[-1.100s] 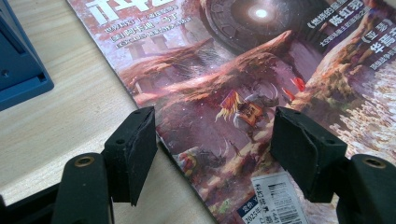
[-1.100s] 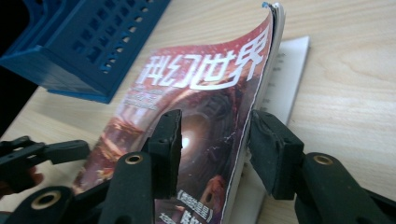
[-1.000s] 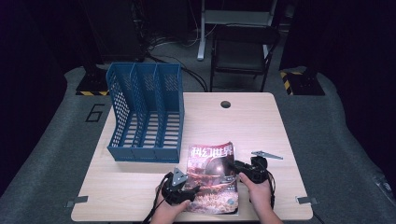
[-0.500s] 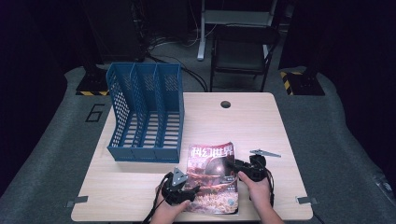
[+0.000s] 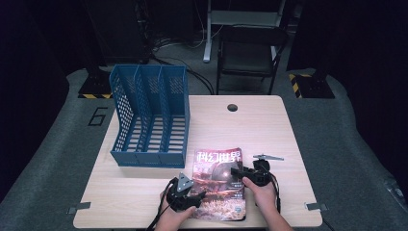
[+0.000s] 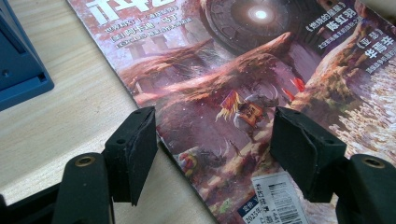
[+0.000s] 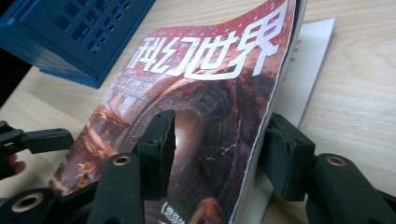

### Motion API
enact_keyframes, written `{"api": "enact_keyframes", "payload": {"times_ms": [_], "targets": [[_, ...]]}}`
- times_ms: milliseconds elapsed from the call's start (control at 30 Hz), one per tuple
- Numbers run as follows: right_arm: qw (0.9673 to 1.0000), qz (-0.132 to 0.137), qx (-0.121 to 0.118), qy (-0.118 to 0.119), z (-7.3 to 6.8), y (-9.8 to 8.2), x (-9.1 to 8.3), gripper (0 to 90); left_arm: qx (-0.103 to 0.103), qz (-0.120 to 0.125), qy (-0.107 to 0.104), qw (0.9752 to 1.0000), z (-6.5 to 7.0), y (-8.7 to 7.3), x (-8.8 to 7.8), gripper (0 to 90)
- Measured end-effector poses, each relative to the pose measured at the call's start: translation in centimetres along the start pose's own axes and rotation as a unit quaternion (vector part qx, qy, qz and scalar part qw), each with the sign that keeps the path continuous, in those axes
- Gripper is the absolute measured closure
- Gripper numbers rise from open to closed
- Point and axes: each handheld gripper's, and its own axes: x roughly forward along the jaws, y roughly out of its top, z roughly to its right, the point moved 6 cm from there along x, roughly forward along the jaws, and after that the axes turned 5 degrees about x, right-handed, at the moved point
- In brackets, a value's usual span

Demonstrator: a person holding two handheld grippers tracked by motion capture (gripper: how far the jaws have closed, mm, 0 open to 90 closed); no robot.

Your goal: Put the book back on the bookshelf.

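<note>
The right gripper (image 7: 215, 154), jaws just opening, straddles the lifted magazine (image 7: 196, 121) edge unclamped, likely regripping; the left gripper (image 6: 215, 149) stands wide.

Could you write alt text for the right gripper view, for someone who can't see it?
A magazine with a reddish cover and large white Chinese characters has its right edge lifted off a wooden table, between the right gripper's two open black jaws. A blue file rack stands at the upper left.
</note>
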Motion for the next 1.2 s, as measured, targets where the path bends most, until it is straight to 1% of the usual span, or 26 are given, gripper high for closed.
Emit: {"api": "enact_keyframes", "payload": {"times_ms": [67,100,133,200,233,267,300,333,367,433,533,567,600,700,733,867,900,1000,1100,1133,1200], "targets": [[1.0,-0.001,0.003,0.004,-0.1,0.0,0.0,48.7,0.0,0.0,0.0,1.0,0.0,0.0,0.0,31.8],[0.9999,-0.004,0.01,0.007,-0.3,0.0,-0.1,49.2,0.0,0.0,0.0,1.0,0.0,0.0,0.0,31.9],[0.9999,-0.004,0.003,0.009,-0.3,0.0,-0.2,50.2,-0.001,0.0,0.0,1.0,0.0,0.0,0.0,32.0],[0.9998,-0.014,0.007,0.016,-0.8,-0.2,-0.4,50.6,0.0,0.0,-0.001,1.0,0.0,0.0,0.0,32.1],[0.9997,-0.016,0.006,0.019,-1.0,-0.3,-0.5,50.6,0.001,-0.001,-0.001,1.0,-0.1,0.0,0.0,32.2],[0.9996,-0.021,0.005,0.02,-1.2,-0.4,-0.6,50.8,0.001,-0.001,-0.002,1.0,-0.1,0.0,0.0,32.5],[0.9995,-0.027,-0.001,0.019,-1.4,-0.5,-0.7,51.0,0.004,-0.003,-0.003,1.0,-0.2,-0.1,-0.1,33.0],[0.9992,-0.035,0.003,0.019,-1.6,-0.7,-0.7,51.0,0.001,-0.002,-0.003,1.0,-0.2,0.0,-0.1,33.5],[0.9992,-0.035,-0.008,0.02,-1.5,-0.7,-0.7,51.0,0.002,-0.003,-0.003,1.0,-0.2,0.0,-0.1,33.9],[0.999,-0.04,-0.005,0.021,-1.3,-0.6,-0.5,51.4,0.002,-0.002,-0.005,1.0,-0.2,0.0,-0.1,34.0],[0.9989,-0.037,-0.003,0.028,-1.1,-0.4,0.1,50.3,0.002,-0.002,-0.004,1.0,-0.2,0.0,-0.1,34.0],[0.9987,-0.043,0.001,0.027,-1.2,-0.5,0.3,50.0,0.003,-0.002,-0.004,1.0,-0.2,0.0,-0.1,34.0],[0.9988,-0.04,-0.017,0.023,-1.1,-0.5,0.5,50.0,0.003,-0.002,-0.004,1.0,-0.2,0.0,-0.1,34.0],[0.9985,-0.037,-0.029,0.029,-1.1,-0.3,0.8,49.6,0.002,-0.001,-0.005,1.0,-0.2,0.0,-0.1,34.0],[0.9986,-0.037,-0.025,0.03,-1.1,-0.3,0.9,50.2,0.003,-0.001,-0.003,1.0,-0.2,0.0,-0.1,34.0],[0.9978,-0.047,-0.026,0.04,-1.2,-0.3,1.0,52.5,0.003,-0.002,-0.004,1.0,-0.2,0.0,-0.1,34.0],[0.9974,-0.055,-0.022,0.041,-1.3,-0.4,0.9,53.3,0.002,-0.002,-0.004,1.0,-0.2,0.0,-0.1,34.0],[0.9966,-0.066,-0.036,0.035,-1.5,-0.5,1.0,54.7,0.002,-0.002,-0.004,1.0,-0.2,0.0,-0.1,34.1],[0.9958,-0.074,-0.043,0.033,-1.7,-0.6,1.0,55.9,0.002,-0.002,-0.004,1.0,-0.2,0.0,-0.1,34.1],[0.9959,-0.074,-0.041,0.033,-1.7,-0.6,1.0,57.0,0.002,-0.002,-0.004,1.0,-0.2,0.0,-0.1,34.1],[0.9952,-0.085,-0.029,0.04,-1.7,-0.7,1.0,59.0,0.002,-0.002,-0.004,1.0,-0.2,0.0,-0.1,34.1]]}}
